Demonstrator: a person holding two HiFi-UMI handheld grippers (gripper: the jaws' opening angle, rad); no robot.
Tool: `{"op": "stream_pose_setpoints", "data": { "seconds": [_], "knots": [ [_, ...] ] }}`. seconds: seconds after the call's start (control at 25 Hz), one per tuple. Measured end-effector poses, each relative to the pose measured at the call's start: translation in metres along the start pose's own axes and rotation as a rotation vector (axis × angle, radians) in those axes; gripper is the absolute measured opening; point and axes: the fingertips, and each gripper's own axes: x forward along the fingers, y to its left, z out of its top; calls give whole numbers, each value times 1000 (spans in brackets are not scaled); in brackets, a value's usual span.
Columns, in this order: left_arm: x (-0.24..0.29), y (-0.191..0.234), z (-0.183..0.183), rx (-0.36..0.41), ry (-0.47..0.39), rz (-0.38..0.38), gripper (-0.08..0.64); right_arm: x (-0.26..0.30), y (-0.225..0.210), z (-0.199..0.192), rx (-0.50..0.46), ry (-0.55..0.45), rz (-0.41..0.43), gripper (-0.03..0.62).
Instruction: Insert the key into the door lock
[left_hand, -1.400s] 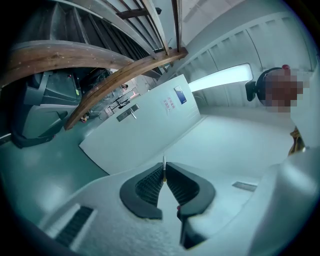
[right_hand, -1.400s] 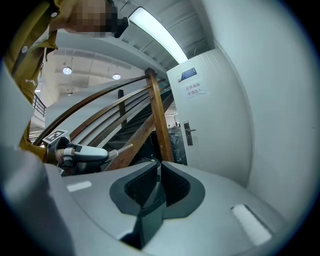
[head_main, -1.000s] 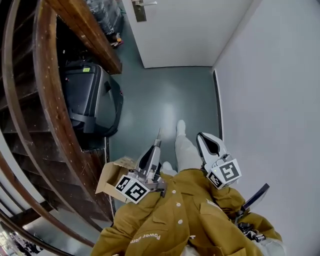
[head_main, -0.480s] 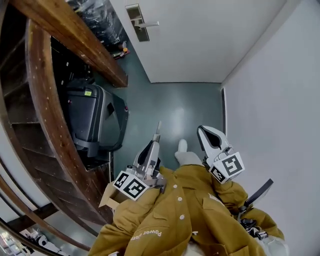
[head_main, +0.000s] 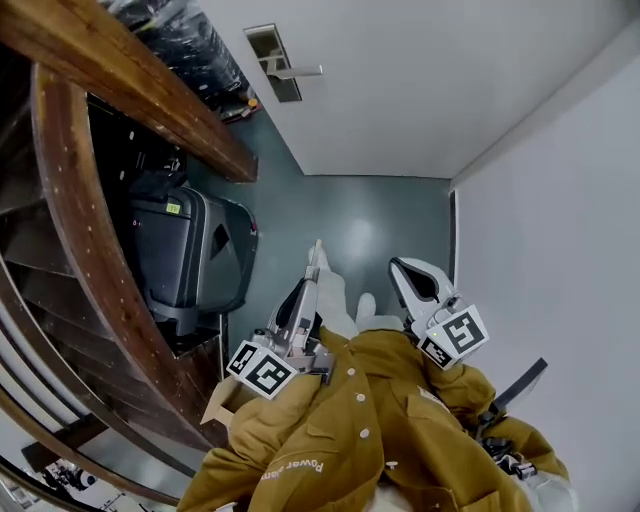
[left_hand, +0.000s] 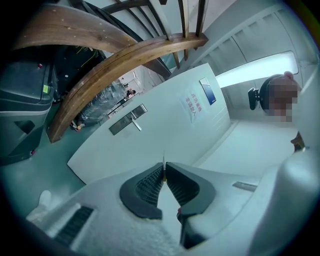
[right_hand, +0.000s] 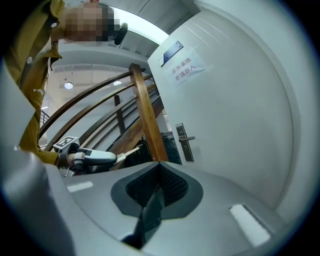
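Note:
The white door stands ahead with a metal lock plate and lever handle at its left edge. The lock plate also shows in the left gripper view, and the same lock plate in the right gripper view. My left gripper is shut on a thin key that sticks out past its pads and points toward the door, still well short of it. The key also shows in the right gripper view. My right gripper is held beside it, shut on nothing.
A dark suitcase stands at the left under a curved wooden stair rail. A cardboard box lies by my left side. A white wall closes the right. A paper notice hangs on the door.
The door and its lock plate have come further into view and nearer. Both grippers moved forward with me toward the door, the key still held.

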Motion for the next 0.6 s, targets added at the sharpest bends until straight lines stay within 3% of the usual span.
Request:
{"op": "stream_pose_setpoints", "data": {
  "seconds": [0.16,0.6],
  "knots": [
    [38,27,30,-18,-3,-20,26,46,-23,9,-21,10,-11,6],
    [156,99,152,-63,32,-64,26,200,-81,66,-24,-34,-74,6]
  ]
}}
